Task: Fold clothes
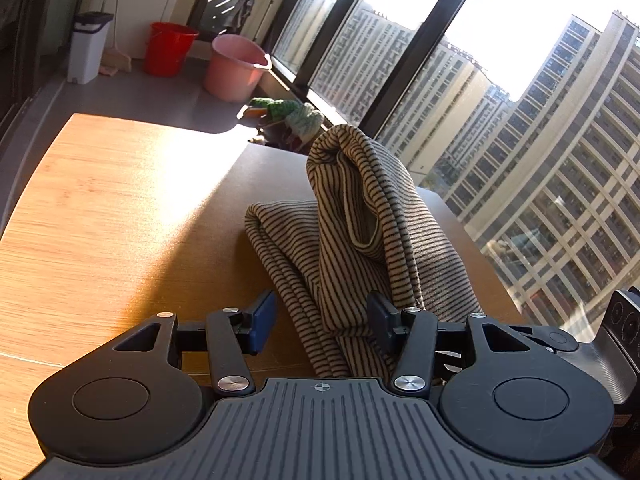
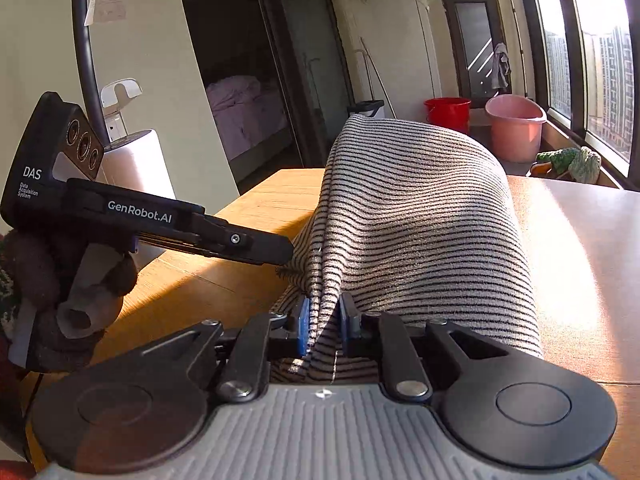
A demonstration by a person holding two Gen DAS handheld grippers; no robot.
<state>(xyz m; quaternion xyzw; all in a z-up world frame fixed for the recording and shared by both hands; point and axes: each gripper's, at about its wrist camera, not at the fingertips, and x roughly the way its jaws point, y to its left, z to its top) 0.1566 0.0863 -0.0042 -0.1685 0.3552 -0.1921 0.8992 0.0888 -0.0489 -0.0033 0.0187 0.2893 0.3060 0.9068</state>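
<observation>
A beige garment with thin black stripes (image 1: 360,216) lies on the wooden table (image 1: 100,220), partly folded, and one part of it is lifted into a tall hump. My right gripper (image 2: 325,326) is shut on a pinched fold of the garment (image 2: 412,216) at its near edge, which drapes up and over in front of it. My left gripper (image 1: 322,320) is open around the garment's near end. Its right pad touches the cloth and its left pad stands clear. In the right wrist view the left gripper (image 2: 282,258) reaches the garment's left edge, held by a gloved hand (image 2: 48,272).
A pink bucket (image 1: 234,68), a red bucket (image 1: 168,54) and a white bin (image 1: 88,46) stand on the floor beyond the table. Green knitted items (image 1: 288,114) lie by the large window. A white appliance (image 2: 136,164) stands left of the table, near a doorway.
</observation>
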